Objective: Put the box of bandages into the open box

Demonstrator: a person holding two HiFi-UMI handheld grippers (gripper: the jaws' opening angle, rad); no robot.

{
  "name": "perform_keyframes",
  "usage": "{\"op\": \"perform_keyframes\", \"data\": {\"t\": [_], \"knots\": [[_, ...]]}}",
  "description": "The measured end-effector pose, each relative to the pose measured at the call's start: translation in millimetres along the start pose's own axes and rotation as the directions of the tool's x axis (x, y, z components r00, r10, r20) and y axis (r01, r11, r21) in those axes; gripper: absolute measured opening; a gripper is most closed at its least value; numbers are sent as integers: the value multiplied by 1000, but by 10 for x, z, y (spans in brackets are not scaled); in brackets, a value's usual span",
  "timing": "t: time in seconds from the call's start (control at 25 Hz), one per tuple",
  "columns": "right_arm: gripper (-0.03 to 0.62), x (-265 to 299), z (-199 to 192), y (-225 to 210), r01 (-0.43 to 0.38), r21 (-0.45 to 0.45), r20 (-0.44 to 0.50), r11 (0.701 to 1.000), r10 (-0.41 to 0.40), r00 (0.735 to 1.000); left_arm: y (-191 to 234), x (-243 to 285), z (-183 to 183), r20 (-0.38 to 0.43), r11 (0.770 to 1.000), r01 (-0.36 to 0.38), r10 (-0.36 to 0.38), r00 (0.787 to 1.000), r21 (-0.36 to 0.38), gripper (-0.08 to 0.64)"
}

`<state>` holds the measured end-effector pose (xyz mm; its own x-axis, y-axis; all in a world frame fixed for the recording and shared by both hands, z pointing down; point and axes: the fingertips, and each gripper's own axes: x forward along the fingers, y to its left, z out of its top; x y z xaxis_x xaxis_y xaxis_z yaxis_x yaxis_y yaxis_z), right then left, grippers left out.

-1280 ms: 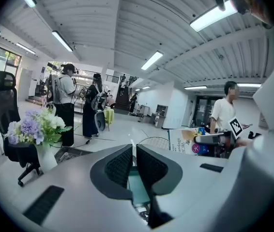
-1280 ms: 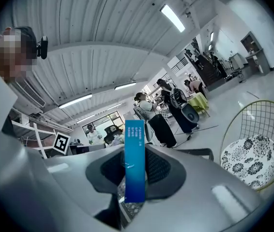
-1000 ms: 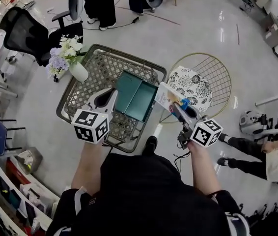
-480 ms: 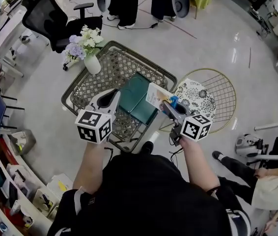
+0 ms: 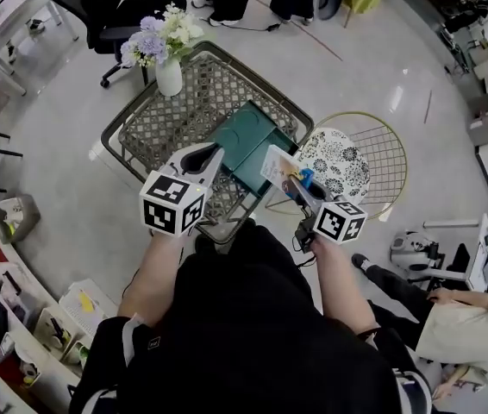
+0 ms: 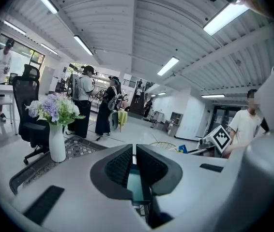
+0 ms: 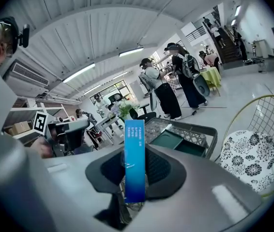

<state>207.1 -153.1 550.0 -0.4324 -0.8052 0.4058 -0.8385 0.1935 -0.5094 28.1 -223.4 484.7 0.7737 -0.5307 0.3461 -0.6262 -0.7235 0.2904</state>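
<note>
Wire-lattice table: ahead of and below both pairs of jaws. Teal open box: on the table, just beyond the left gripper and to the left of the right gripper. Left jaws: drawn almost together, nothing between them. Right jaws: clenched on the box of bandages, held upright and edge-on between the pads, by the open box's right edge, not inside it.

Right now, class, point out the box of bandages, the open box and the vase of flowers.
box of bandages point(image 7: 134, 163): right gripper view, narrow blue side.
open box point(image 5: 244, 138): head view, bare green inside.
vase of flowers point(image 5: 168, 77): head view, white vase body.
</note>
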Motion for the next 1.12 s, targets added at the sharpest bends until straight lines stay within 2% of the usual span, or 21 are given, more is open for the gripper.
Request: {"op": "perform_keyframes", "data": {"t": [0.12,0.44,0.56,0.68,0.76,0.88,1.0,1.12], "knots": [[89,48,-124,-42,20,-6,-25,1000,-20,999,70,-24,-28,-5,1000,-3,3,1000,-5,28],[89,351,-335,-453,65,-103,-139,993,-79,987,200,78,100,-1,999,-47,47,999,18,28],[90,483,-410,-638,74,-153,-212,986,-105,972,228,171,106,-14,998,-60,60,998,5,28],[91,634,-580,-821,73,-240,-303,968,-146,942,237,236,31,-46,997,-75,74,996,-4,28],[91,742,-708,-925,71,-312,-351,948,-185,918,274,245,-64,-73,995,-94,92,993,-20,28],[92,883,-821,-1076,54,-437,-403,898,-249,881,305,274,-187,-108,993,-111,106,988,-36,28],[94,1012,-913,-1136,9,-543,-446,840,-297,844,326,295,-260,-128,992,-119,113,985,-42,28],[95,1123,-1056,-1057,-50,-610,-476,791,-316,821,350,311,-308,-139,991,-124,116,983,-50,28]]}}
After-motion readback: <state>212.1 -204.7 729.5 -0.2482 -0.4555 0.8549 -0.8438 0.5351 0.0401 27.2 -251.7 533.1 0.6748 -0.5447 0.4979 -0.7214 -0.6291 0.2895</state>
